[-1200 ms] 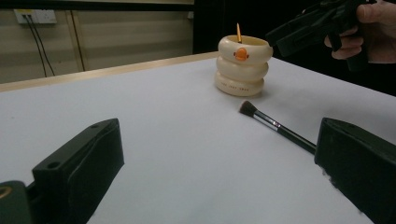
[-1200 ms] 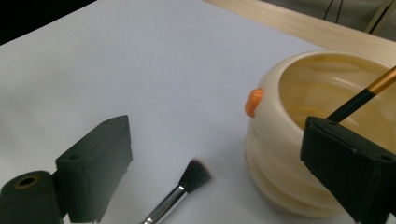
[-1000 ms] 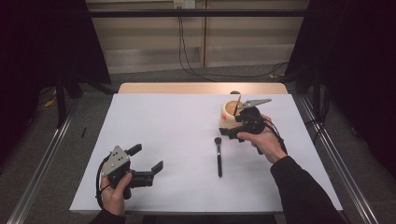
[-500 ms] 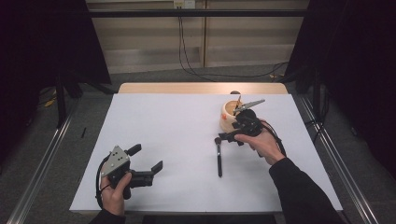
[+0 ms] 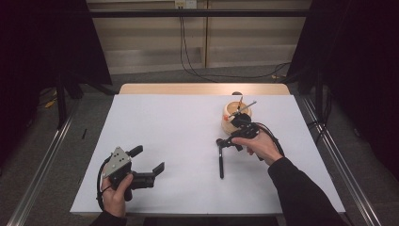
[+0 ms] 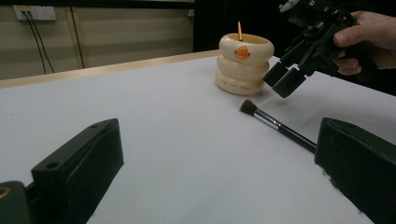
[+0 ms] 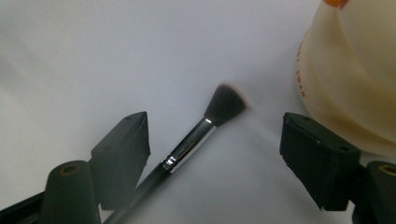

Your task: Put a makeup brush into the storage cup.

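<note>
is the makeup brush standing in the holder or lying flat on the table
Lying flat. The makeup brush rests full length on the white table, bristles toward the cream holder but outside it, below the right gripper, whose jaws have been closing without touching it.

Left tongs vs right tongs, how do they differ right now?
The left tongs sit low near the table's front edge, nothing between the jaws. The right tongs hover beside the cream holder, jaws straddling the makeup brush without pressing it, having just been closing. Both are open and hand-held.
</note>
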Demonstrator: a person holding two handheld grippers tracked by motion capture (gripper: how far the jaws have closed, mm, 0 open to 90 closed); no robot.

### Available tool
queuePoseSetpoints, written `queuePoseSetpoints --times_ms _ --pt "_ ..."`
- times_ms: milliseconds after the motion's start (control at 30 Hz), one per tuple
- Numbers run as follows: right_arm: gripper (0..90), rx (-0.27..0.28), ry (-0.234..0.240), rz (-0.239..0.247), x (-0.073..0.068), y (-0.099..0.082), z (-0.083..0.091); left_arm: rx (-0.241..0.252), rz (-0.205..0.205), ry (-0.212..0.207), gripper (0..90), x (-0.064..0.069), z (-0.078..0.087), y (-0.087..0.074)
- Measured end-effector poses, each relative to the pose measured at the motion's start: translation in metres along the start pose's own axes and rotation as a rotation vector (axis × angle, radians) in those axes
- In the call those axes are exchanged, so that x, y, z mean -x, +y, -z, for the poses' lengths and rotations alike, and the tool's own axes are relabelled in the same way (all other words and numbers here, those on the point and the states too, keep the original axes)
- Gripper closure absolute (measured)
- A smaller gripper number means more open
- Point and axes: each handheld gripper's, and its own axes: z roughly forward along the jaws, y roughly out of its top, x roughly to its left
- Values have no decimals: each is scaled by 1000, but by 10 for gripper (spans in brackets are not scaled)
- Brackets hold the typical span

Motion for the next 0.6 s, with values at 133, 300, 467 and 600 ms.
queuePoseSetpoints --times_ms 133,300,467,600 --pt "271 -52 5 -11 -1 3 -6 -4 -2 6 10 0 0 0" --pt "303 -114 10 -22 -1 7 -13 -1 -1 7 11 0 1 0" --pt "350 -135 0 -50 1 8 -17 -2 -2 6 11 0 0 0" --pt "359 -176 1 -67 1 8 -20 -3 6 13 12 0 0 0"
